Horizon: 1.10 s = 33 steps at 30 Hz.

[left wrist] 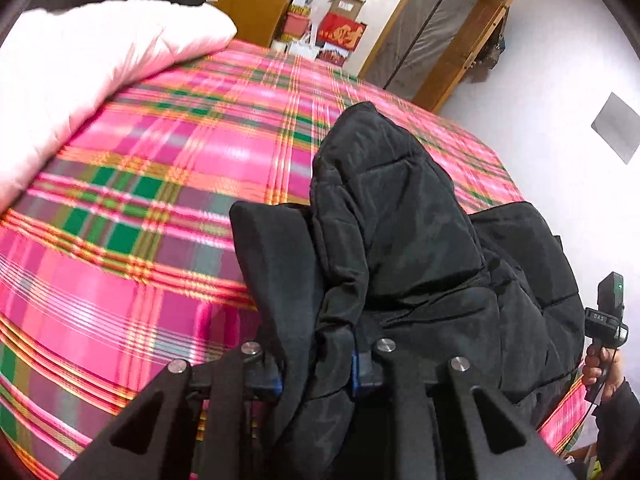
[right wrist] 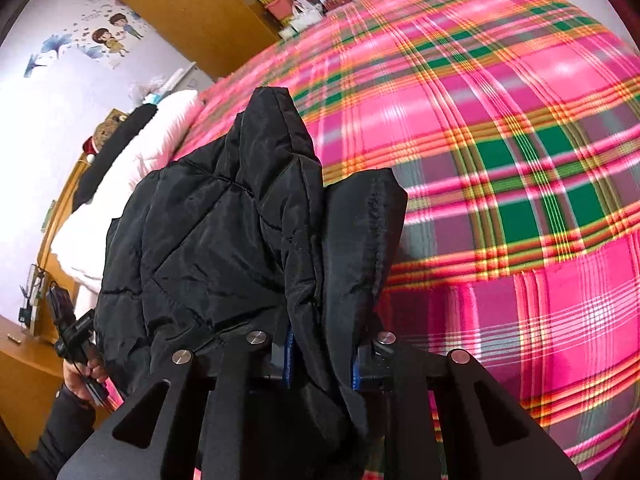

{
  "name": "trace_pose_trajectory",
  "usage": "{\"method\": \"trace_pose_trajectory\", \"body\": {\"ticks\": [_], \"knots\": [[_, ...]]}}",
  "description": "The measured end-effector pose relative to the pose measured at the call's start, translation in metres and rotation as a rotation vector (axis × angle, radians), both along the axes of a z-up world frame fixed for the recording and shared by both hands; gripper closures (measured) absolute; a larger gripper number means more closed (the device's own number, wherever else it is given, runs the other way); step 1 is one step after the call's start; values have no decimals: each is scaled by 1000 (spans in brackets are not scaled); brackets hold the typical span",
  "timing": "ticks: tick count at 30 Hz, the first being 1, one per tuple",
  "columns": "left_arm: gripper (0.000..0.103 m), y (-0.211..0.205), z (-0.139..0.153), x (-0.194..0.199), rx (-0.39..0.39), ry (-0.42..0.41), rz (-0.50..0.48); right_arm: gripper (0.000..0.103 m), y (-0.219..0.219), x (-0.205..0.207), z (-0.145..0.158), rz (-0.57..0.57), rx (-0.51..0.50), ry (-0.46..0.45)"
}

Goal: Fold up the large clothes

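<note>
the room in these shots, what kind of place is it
Most likely a bedroom in a home: a bed under a pink plaid sheet, a white duvet bunched at one end, a wooden wardrobe against the wall, and cartoon wall stickers.

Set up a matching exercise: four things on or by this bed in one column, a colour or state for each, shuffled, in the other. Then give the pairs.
Things
1. jacket
2. bedcover
3. duvet
4. left gripper

Colour or state
A. pale pink, piled at the edge of the bed
B. black and quilted, gripped at both ends
C. shut on fabric
D. pink plaid with green and orange stripes

Pairs: 1-B, 2-D, 3-A, 4-C. The right gripper is shut on the jacket too.
</note>
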<state>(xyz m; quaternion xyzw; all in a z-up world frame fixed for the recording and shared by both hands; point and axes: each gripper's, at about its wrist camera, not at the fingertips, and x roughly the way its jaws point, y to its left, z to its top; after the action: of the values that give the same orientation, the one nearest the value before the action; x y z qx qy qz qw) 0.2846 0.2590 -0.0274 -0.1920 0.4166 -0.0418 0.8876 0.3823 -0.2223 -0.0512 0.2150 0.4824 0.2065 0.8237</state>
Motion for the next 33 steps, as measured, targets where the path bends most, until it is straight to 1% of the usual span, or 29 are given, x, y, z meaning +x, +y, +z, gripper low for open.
{"method": "trace_pose_trajectory", "body": {"ticks": [3,7,10,13,16,18,21,22,23,24,25,26,27,28,29,30,31,33], "knots": [[80,11,17,-4,11,-22,13,84,8,-2,16,8,15,-27],[80,32,35,-7,45,-33,28,84,31,-1,34,34,34,-58],[80,51,40,-8,64,-38,48,84,48,0,34,44,55,-62],[80,72,37,-9,77,-39,67,84,66,3,26,52,79,-58],[80,91,25,-11,89,-27,84,84,86,8,11,66,95,-40],[80,103,9,-14,86,-12,98,83,100,11,-2,78,95,-17],[79,121,-32,-21,66,45,132,82,120,17,-32,100,71,36],[79,126,-46,-23,60,74,146,82,126,19,-44,105,47,61],[78,130,-64,-27,45,97,160,80,130,21,-56,98,14,80],[77,134,-76,-31,27,101,171,77,130,23,-63,89,11,93],[74,139,-87,-37,-10,94,191,75,128,25,-71,77,26,108],[71,142,-93,-42,-42,74,208,71,125,28,-75,73,37,117],[70,142,-96,-45,-57,61,219,64,125,30,-77,71,32,121],[65,143,-97,-46,-58,55,226,61,124,32,-77,69,18,126],[60,144,-98,-46,-54,53,230,55,123,33,-77,65,4,127],[58,145,-97,-46,-55,56,234,51,122,34,-75,60,-9,127],[55,144,-93,-48,-60,61,240,51,120,35,-71,57,-11,130],[54,152,-86,-54,-85,68,248,49,115,31,-63,48,-21,125]]}}
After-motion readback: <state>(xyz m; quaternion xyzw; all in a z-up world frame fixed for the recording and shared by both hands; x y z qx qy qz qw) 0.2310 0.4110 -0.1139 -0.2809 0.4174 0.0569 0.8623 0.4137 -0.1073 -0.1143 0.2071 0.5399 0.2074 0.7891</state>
